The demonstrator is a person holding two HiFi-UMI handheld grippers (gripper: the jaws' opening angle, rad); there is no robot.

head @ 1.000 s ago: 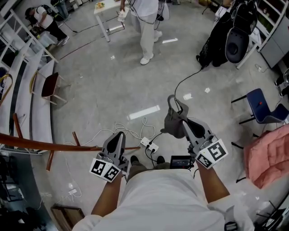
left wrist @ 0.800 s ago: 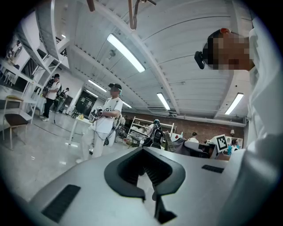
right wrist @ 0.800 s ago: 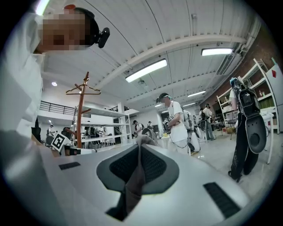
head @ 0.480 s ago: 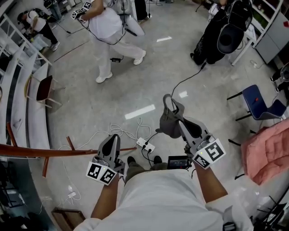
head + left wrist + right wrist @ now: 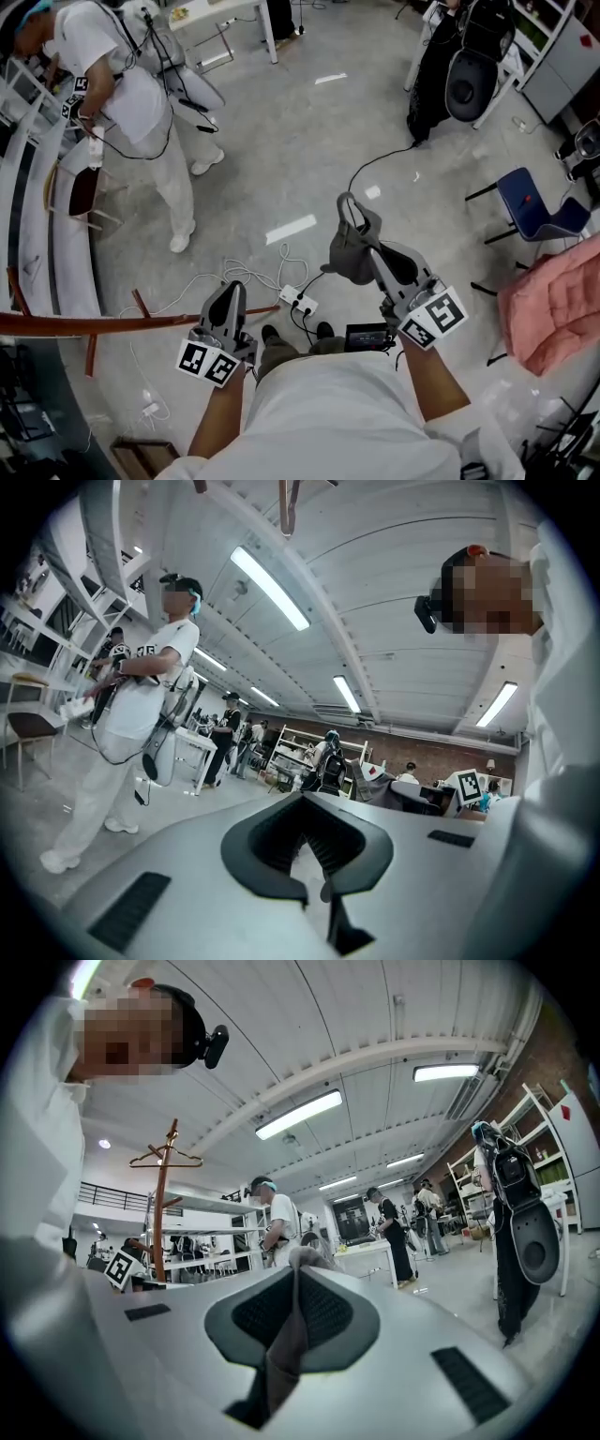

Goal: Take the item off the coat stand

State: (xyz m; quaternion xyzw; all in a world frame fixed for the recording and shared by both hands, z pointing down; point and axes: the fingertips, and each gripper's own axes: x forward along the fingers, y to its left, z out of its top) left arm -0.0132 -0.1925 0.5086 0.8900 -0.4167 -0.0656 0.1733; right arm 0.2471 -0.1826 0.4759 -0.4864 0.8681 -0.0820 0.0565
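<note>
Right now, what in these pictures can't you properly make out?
- Grey cloth item: bunched in the right gripper's shut jaws, in the head and right gripper views; its kind is unclear.
- Coat stand: head view, left edge cuts one end off.
- Pink cloth: head view, right edge cuts it off.
- Shelves: left gripper view, contents too small.

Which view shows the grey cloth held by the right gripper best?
The head view: the whole grey cloth shows there, loop and all, held at the tip of the right gripper. The right gripper view shows only a pinched fold of it between the shut jaws. The left gripper view does not show it.
</note>
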